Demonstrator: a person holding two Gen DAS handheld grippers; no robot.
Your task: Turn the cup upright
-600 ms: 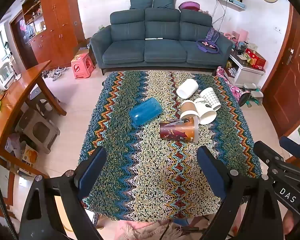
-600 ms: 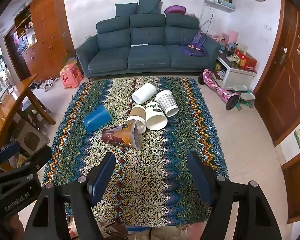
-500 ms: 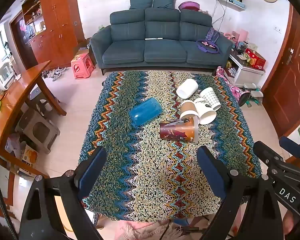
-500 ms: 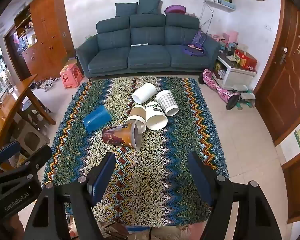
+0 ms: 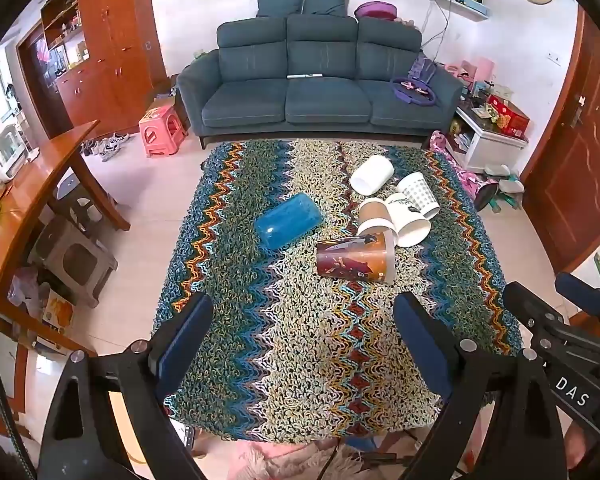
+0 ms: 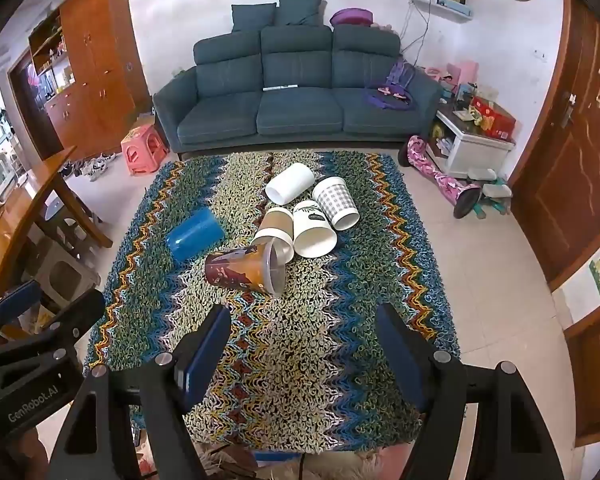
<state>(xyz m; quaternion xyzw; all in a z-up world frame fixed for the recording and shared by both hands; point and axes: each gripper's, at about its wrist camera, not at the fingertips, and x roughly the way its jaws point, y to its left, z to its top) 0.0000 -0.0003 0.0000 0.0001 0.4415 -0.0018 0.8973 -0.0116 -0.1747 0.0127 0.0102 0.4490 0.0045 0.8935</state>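
Note:
Several cups lie on their sides on a zigzag-patterned cloth [image 5: 300, 340]. A blue cup [image 5: 288, 226] lies at mid left. A brown printed cup [image 5: 354, 258] lies nearest me. Behind it are a kraft paper cup [image 5: 374, 216], a white cup with a leaf print [image 5: 408, 220], a checked cup [image 5: 418, 198] and a plain white cup [image 5: 372, 174]. My left gripper [image 5: 302, 340] is open and empty, well short of the cups. My right gripper [image 6: 302, 344] is open and empty, near the front edge, with the brown cup [image 6: 244, 268] ahead and the blue cup [image 6: 194, 234] to its left.
A teal sofa [image 5: 320, 92] stands behind the cloth. A wooden table [image 5: 32, 200] and grey stools [image 5: 74, 258] are on the left, a pink stool [image 5: 162, 130] at back left. A white cabinet [image 5: 490, 140] and a wooden door [image 5: 572, 184] are on the right.

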